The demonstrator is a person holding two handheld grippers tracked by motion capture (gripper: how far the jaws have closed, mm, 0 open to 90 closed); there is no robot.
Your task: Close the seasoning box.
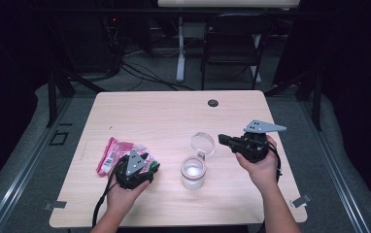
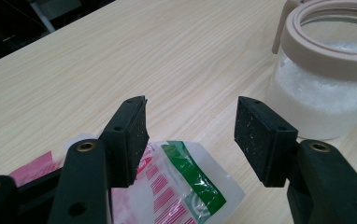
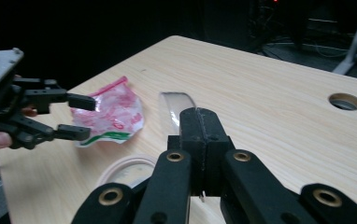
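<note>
Red-and-white packet [image 1: 117, 154] lies on the surface beneath the left tool [image 2: 190, 135], its jaws apart; the right tool [image 1: 224, 140], jaws together, hovers by the open jar [image 1: 193, 172]. Lower squarely before pinching.

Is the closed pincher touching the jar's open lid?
Cannot tell. In the right gripper view the right gripper is shut, pads pressed together, with the clear lid just beyond its tips; the high view shows them close, but neither shows contact or a gap plainly.
</note>
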